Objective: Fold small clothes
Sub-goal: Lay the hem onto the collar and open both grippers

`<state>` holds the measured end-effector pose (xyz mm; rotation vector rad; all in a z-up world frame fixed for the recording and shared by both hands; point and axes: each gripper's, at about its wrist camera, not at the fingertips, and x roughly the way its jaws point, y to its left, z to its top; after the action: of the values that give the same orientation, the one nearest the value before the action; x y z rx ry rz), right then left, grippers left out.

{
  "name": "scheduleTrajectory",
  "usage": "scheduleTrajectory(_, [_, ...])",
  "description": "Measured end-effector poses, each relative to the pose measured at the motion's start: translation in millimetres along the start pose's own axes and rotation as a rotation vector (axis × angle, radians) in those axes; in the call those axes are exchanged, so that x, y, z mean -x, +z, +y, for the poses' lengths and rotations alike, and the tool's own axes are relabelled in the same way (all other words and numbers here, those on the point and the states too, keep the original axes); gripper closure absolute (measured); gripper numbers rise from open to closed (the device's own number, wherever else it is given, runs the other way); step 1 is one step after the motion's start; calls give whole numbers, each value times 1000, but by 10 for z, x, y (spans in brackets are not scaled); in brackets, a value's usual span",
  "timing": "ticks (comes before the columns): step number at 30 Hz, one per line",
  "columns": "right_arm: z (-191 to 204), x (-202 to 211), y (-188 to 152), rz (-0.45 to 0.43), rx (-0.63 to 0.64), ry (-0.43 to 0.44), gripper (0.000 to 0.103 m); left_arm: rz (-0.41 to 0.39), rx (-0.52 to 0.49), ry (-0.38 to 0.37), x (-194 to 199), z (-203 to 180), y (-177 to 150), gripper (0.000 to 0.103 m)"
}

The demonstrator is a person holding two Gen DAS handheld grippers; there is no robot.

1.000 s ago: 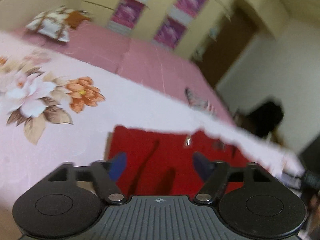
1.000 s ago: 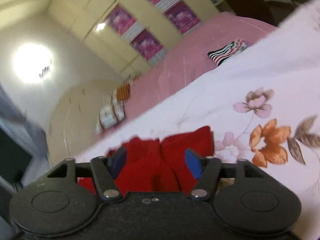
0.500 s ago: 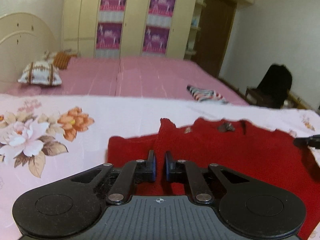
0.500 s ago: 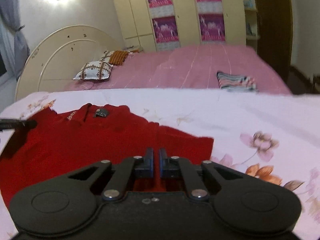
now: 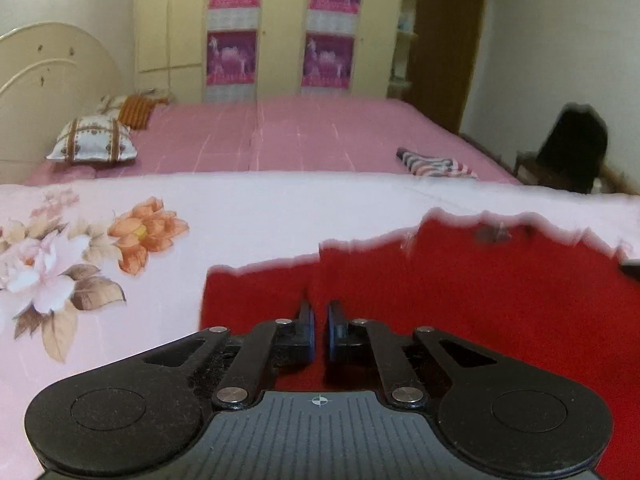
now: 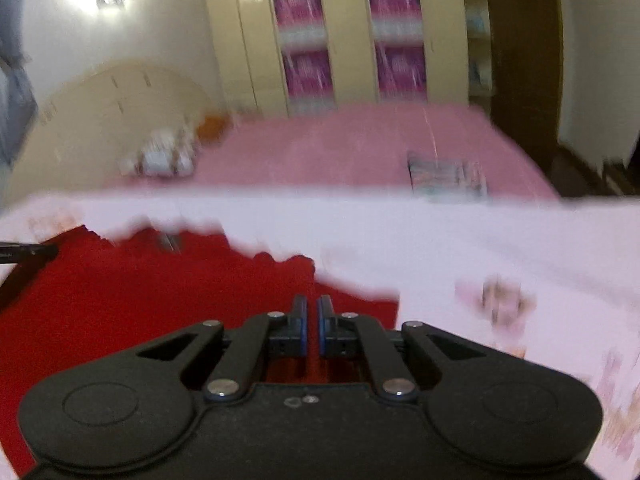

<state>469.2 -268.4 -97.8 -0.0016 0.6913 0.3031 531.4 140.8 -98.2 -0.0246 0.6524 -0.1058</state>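
1. Judged early in the task: red knitted sweater lying spread on the pale floral bedsheet, collar edge away from the cameras, no fold visible in the body yet.
2. Seen from the right wrist view, same red knitted sweater stretching out to the left, one edge ending just right of the fingertips, against pale floral bedsheet.
3. Left tongs drawn nearly together, only a narrow slit between the blue pads, red knit showing in and below that slit; judged clamped on a sleeve or side edge of the sweater.
4. Right tongs likewise almost closed, red fabric visible between and beneath the fingers; judged gripping the opposite edge of the sweater.
5. Heavy blur in the right wrist view, so exact bite on the cloth hard to confirm there.
6. Left to do, as a judgement: bringing the gripped edges across the body, then folding the length, then flattening.
7. Further off on the pink bed cover: a striped folded garment, possibly finished work or merely waiting, impossible to say which; patterned pillow near the cream headboard.
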Motion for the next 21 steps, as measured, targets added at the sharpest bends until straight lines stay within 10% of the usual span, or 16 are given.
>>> scheduleTrajectory(1, [-19,-31,-38,7,-1,-8,95,-3,21,2,22,28,-2,90])
scheduleTrajectory(4, [-35,135,-33,-32,-11,-49,75,-59,64,67,269,79,-7,39])
scheduleTrajectory(8, [301,491,28,-141,61,-14,68,-151,57,-34,677,-271,117,35])
scheduleTrajectory(14, [1347,-30,35,-64,220,112,70,-31,-110,-110,299,-1137,100,26])
scheduleTrajectory(17, [1259,-184,-37,-23,269,58,71,-9,-137,16,202,-802,-177,3])
scheduleTrajectory(21, [391,28,-99,-23,86,-81,71,11,76,66,305,-109,-235,3])
